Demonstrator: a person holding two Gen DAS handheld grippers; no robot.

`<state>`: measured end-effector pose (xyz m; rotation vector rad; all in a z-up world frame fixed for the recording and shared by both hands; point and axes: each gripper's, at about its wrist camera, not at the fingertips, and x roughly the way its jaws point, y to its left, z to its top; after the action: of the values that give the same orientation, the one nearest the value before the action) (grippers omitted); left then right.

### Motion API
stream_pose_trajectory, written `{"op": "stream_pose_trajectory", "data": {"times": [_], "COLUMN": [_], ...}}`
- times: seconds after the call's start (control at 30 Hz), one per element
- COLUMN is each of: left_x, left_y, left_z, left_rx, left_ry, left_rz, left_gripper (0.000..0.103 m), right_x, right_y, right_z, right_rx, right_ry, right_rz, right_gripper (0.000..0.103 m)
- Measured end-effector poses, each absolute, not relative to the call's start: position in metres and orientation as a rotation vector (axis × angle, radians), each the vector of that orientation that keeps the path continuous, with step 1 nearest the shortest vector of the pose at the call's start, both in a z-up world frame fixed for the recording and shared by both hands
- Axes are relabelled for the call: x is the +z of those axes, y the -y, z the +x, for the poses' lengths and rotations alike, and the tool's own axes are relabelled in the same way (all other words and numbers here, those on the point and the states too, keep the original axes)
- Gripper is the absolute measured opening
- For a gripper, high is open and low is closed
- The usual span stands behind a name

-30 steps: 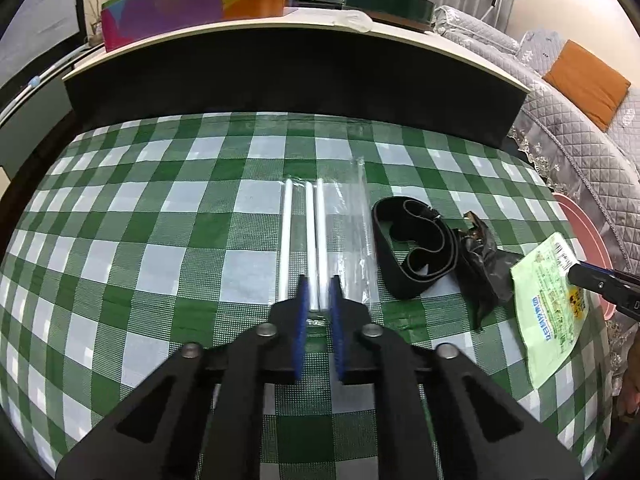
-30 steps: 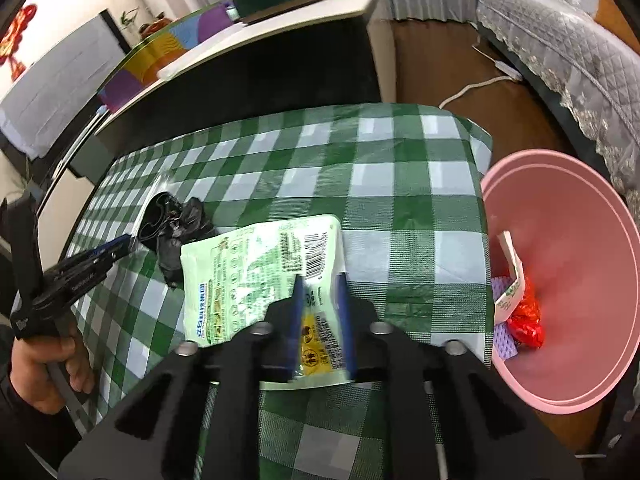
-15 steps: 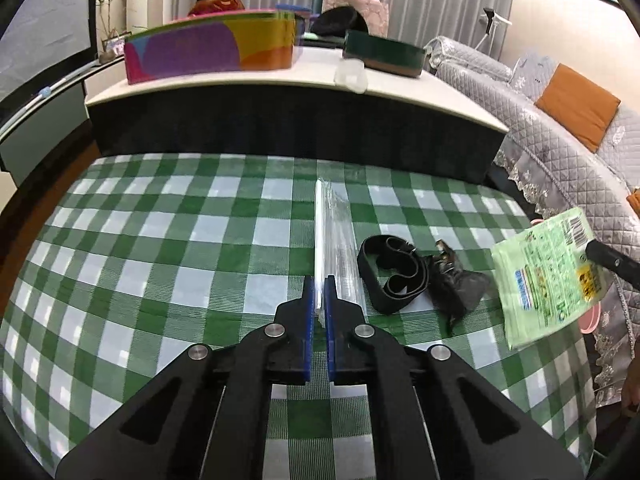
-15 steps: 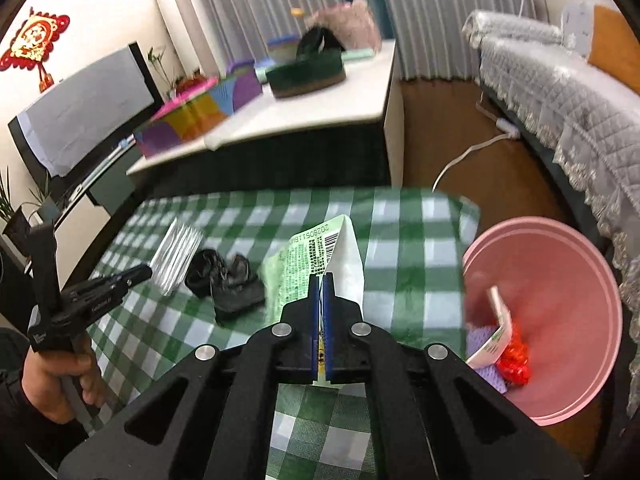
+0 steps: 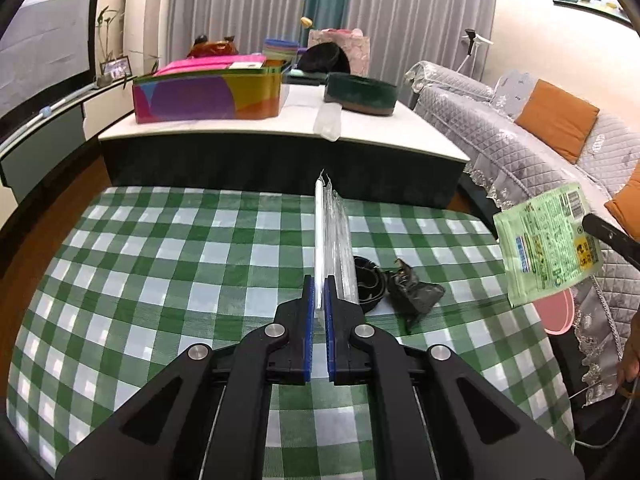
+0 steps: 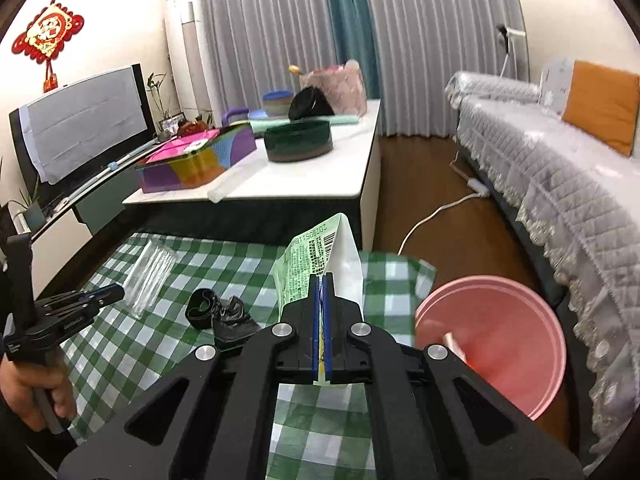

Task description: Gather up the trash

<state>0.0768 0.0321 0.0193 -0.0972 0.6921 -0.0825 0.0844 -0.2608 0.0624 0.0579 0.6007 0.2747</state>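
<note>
Clutter first: beyond my left fingers a black loop (image 5: 366, 284) and a crumpled black wrapper (image 5: 416, 294) lie on the green checked cloth (image 5: 160, 272), just right of the fingertips and touching each other. Farther ahead a white-topped table (image 5: 280, 126) carries a multicoloured box (image 5: 208, 94) and a dark round tin (image 5: 360, 92). A grey quilted sofa (image 6: 560, 184) runs along the right.

My left gripper (image 5: 319, 292) is clamped on a clear sleeve of white straws (image 5: 330, 240), which sticks out straight ahead of the fingertips, lifted off the cloth. From the right wrist camera I see a hand (image 6: 36, 392) gripping that tool's handle low at the left.

My right gripper (image 6: 322, 284) is pinched tight on a green printed packet (image 6: 316, 256), which stands up past the fingertips, clear of the cloth. Both tools tilt downward.

Right of my right fingers and lower sits the pink bin (image 6: 496, 344), its mouth open, just past the cloth's right edge. Between packet and bin I see only air and bare wooden floor (image 6: 432, 184).
</note>
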Motion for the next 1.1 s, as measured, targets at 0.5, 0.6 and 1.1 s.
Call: {"op": "stream_pose_trajectory", "data": {"times": [0.5,0.6,1.1], "left_x": [0.05,0.054,0.06], "left_y": [-0.02,-0.018,-0.004], "left_z": [0.061,0.059,0.059], "left_rx": [-0.129,-0.135,-0.165], "left_ry": [-0.615,-0.604,-0.587], "left_rz": [-0.092,-0.092,-0.074], "left_gripper": [0.005,0.005,0.005], "right_x": [0.134,0.141,0.113], "right_y": [0.281,0.29,0.316], "right_z": [0.076,0.079,0.08], "right_rx": [0.229,0.217,0.146], "right_ry": [-0.497,-0.474,-0.456], "right_rz": [-0.022,-0.031,-0.01], "right_gripper": [0.002,0.002,0.002]}}
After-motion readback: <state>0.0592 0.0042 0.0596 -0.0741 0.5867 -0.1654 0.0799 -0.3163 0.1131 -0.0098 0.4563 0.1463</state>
